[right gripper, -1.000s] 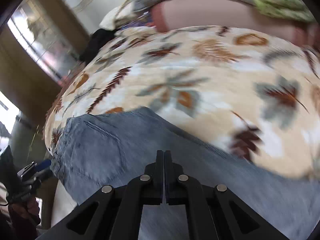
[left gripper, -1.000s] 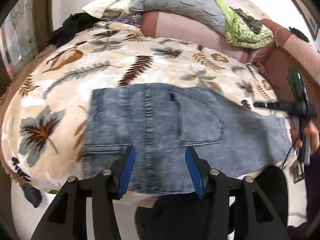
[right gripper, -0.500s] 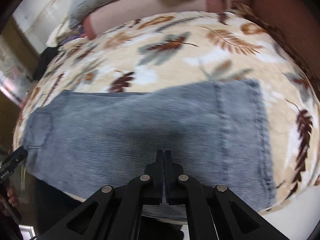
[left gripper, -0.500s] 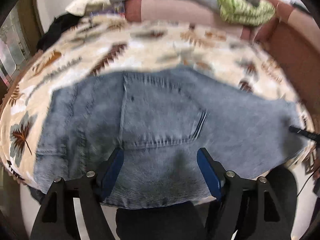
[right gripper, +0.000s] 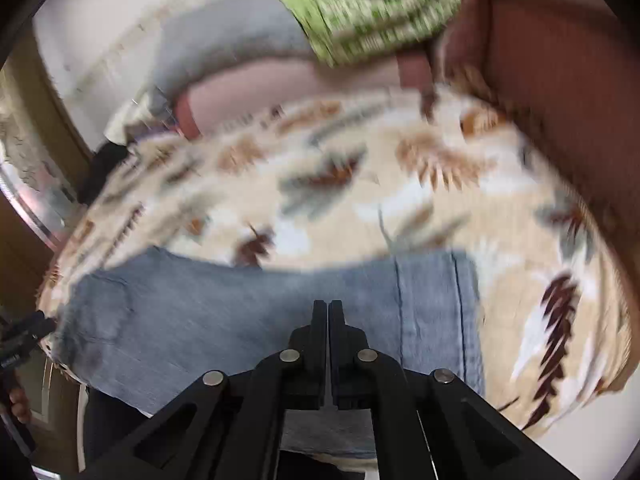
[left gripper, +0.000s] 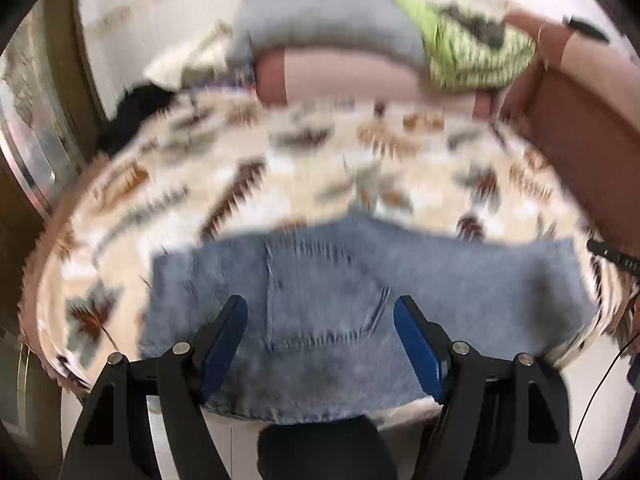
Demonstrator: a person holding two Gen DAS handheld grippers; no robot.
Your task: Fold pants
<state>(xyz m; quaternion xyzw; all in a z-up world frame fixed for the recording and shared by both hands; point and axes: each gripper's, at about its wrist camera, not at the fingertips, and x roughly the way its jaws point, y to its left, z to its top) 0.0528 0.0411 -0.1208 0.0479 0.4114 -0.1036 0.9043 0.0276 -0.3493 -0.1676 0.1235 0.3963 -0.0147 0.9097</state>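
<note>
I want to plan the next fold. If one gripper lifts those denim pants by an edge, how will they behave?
The denim pants lie limp and flat along the leaf-print blanket, so they will probably drape and sag rather than hold shape. The stitched pocket and seams suggest thick cloth, likely fairly heavy for its size. The plush blanket may grip it, so pushing could bunch it.

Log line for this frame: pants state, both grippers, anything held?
pants: folded, flat on leaf-print blanket | left gripper: open, just widened, empty, above pants | right gripper: shut, empty
</note>
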